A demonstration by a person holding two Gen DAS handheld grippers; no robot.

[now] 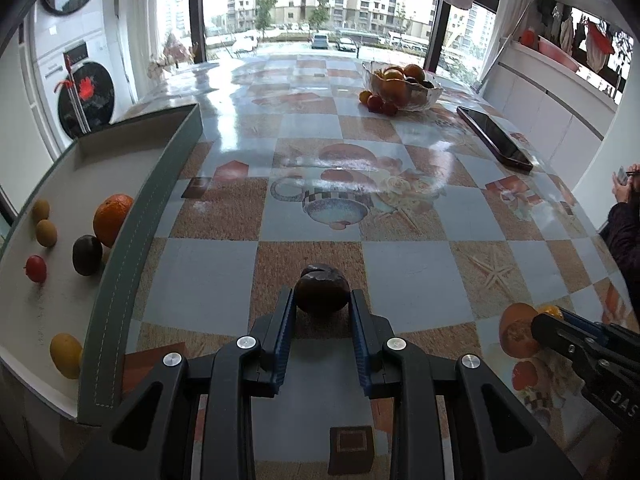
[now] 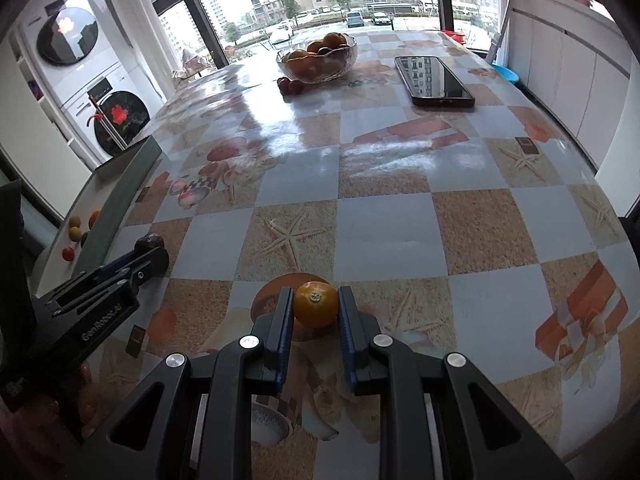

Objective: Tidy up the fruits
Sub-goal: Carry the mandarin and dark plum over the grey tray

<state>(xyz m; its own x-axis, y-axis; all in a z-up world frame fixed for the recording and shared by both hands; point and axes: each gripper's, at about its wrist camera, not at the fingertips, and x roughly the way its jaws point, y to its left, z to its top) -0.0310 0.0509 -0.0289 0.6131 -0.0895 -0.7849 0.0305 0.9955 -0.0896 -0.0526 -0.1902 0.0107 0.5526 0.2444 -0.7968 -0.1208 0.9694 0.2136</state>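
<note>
A: Surface?
B: Glossy checkered tabletop (image 1: pixel 224 272), window at far edge. Tray (image 1: pixel 132 240) on left edge, bowl (image 1: pixel 416 96) far, middle bare.
A: Claws?
B: Left claw (image 1: pixel 322 304) pinching dark fruit (image 1: pixel 320 292); right claw (image 2: pixel 316 306) pinching small orange fruit (image 2: pixel 316 304), near edge.

A glossy table covering (image 1: pixel 404 256), checked in blue-grey and sandy squares with starfish and cup prints, is lit by daylight from large dark-framed windows (image 1: pixel 320 0) at the far end. High-rise blocks, trees and parked cars are seen outside. Stacked laundry machines (image 1: pixel 76 76) with round dark doors are set at the far left. White cabinets (image 2: pixel 568 80) are ranged along the right wall.
</note>
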